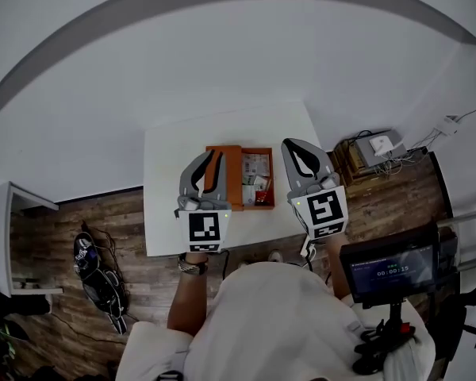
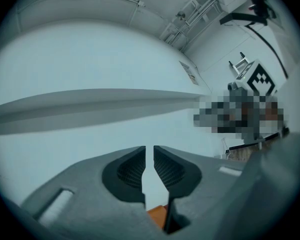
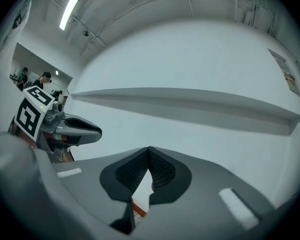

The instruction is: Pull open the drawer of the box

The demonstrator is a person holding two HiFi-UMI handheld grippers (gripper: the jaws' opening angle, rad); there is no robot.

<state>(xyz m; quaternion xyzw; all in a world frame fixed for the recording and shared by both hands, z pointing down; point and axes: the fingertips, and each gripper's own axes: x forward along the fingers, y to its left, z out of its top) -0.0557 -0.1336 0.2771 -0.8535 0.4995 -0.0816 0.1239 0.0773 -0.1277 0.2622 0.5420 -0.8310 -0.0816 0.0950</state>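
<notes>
An orange box sits on the white table. Its drawer stands pulled out to the right, with white packets inside. My left gripper hovers over the box's left part; its jaws stand a narrow gap apart with nothing between them. A sliver of the orange box shows below them. My right gripper is held right of the drawer and above the table, shut and empty. Both grippers face a plain white wall.
A black screen on a stand is at my right. A wooden crate with devices and cables sits on the floor beyond the table's right edge. A dark bag and a white shelf are at the left.
</notes>
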